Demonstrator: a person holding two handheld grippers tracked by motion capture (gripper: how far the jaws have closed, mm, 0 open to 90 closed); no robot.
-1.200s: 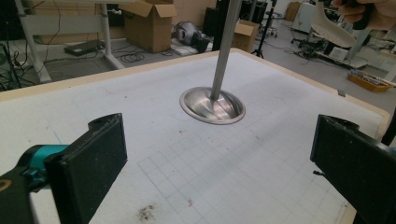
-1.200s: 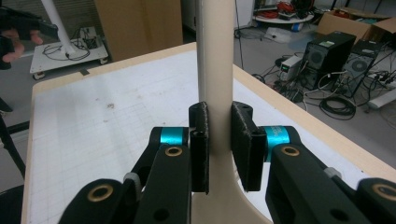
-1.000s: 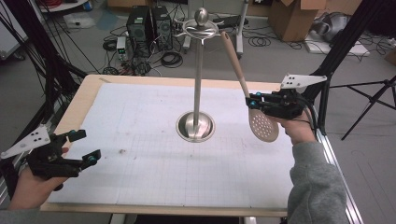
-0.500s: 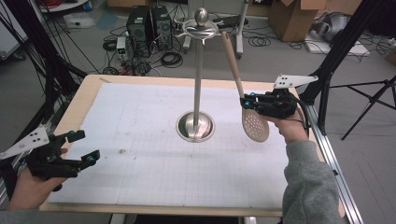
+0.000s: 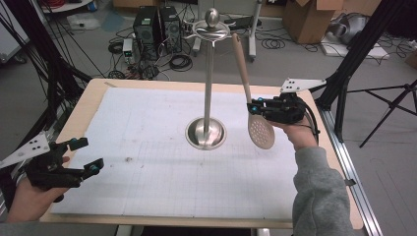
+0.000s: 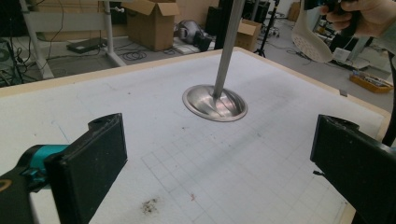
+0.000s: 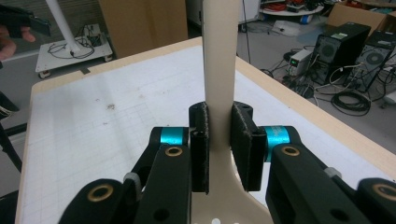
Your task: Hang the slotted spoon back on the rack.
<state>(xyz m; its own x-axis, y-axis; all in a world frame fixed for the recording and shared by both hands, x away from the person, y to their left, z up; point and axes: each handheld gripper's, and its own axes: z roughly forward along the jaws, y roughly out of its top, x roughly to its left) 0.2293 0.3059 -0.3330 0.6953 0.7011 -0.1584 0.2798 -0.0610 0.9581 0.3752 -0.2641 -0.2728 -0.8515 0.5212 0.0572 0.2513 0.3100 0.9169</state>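
A beige slotted spoon point(image 5: 259, 132) hangs tilted beside a tall metal utensil stand point(image 5: 208, 73), its handle top near the stand's hooks. My right gripper point(image 5: 255, 107) is shut on the spoon's neck just above the perforated bowl; in the right gripper view the handle point(image 7: 218, 70) rises between the closed pads point(image 7: 201, 140). The stand's round base point(image 5: 205, 133) sits mid-table and its base point(image 6: 215, 101) shows ahead in the left gripper view. My left gripper point(image 5: 83, 156) rests open at the table's near left corner, nothing between its jaws.
A white gridded mat point(image 5: 147, 147) covers the wooden table point(image 5: 93, 96). A small dark speck point(image 5: 129, 159) lies on the mat. Behind the table are computer towers point(image 5: 157, 24), cables and cardboard boxes point(image 5: 305, 19); black frame legs point(image 5: 354, 54) stand at right.
My right gripper has carried the spoon leftward and slightly up, toward the stand. The left gripper has stayed in place.
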